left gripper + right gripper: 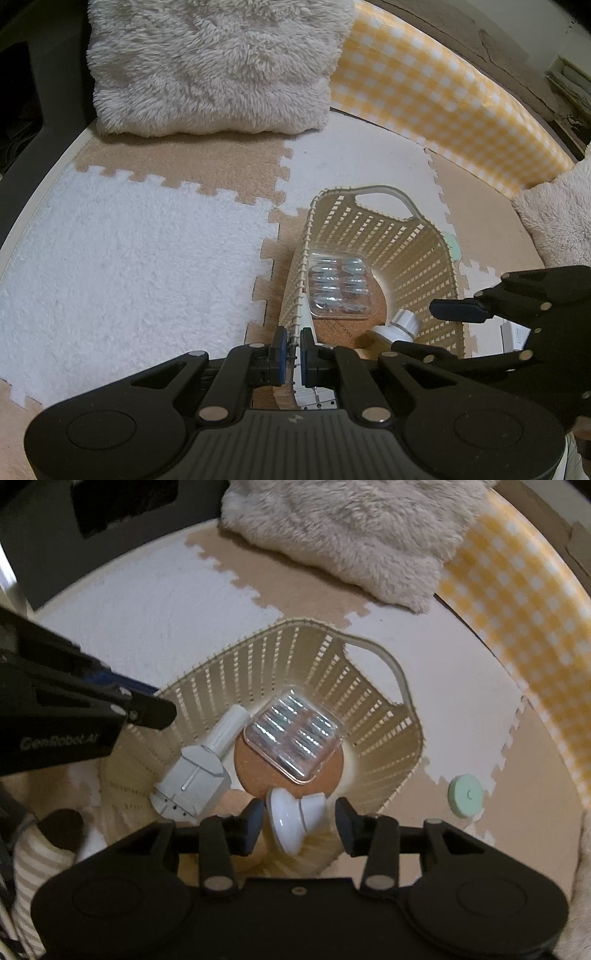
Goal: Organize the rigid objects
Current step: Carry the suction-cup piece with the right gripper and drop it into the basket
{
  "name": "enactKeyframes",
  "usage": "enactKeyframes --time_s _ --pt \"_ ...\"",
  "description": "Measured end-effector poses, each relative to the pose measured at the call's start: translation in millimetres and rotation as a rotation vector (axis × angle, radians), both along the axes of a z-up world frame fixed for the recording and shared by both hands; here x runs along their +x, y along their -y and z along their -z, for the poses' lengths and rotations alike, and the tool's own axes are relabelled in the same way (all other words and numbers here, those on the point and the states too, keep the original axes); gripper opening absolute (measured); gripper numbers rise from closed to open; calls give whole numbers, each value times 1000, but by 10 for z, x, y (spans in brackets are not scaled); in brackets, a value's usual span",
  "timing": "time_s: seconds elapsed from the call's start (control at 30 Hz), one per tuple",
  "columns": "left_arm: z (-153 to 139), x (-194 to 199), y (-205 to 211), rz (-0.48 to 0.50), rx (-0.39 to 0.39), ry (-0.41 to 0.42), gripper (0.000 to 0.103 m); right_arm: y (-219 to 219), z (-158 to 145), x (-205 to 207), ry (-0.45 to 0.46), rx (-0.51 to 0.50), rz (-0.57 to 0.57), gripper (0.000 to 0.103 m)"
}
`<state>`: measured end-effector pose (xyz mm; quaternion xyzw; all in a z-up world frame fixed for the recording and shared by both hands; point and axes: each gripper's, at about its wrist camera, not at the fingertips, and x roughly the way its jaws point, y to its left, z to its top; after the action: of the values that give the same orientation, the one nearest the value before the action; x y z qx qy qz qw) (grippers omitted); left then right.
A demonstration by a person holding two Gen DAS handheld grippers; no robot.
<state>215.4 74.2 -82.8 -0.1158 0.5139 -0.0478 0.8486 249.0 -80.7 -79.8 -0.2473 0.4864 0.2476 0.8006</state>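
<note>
Over the basket (373, 716), right gripper (299, 821) tilts steeply down, jaws apart.

A white-and-tan puzzle mat floor (129, 258) carries a slatted basket (417, 258), fluffy cushions (214, 66) and a green disc (466, 795).

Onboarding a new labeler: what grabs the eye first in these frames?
The cream slatted basket on the foam mat, holding a clear blister pack on a cork disc and a grey-white tool. The right gripper stands open around a white knob above the basket; the left gripper pinches the basket rim. A green disc lies outside.
</note>
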Motion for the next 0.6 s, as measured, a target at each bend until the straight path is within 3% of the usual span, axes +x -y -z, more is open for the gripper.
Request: enactKeyframes --time_s 0.23,0.37,0.6 --pt "1 -1 0 0 -1 0 6 60 -67 31 -16 69 39 36" --pt "1 -2 0 0 -1 0 6 80 -79 130 -26 107 81 22" --pt "2 -3 0 0 0 0 6 -7 121 76 -112 71 42 11"
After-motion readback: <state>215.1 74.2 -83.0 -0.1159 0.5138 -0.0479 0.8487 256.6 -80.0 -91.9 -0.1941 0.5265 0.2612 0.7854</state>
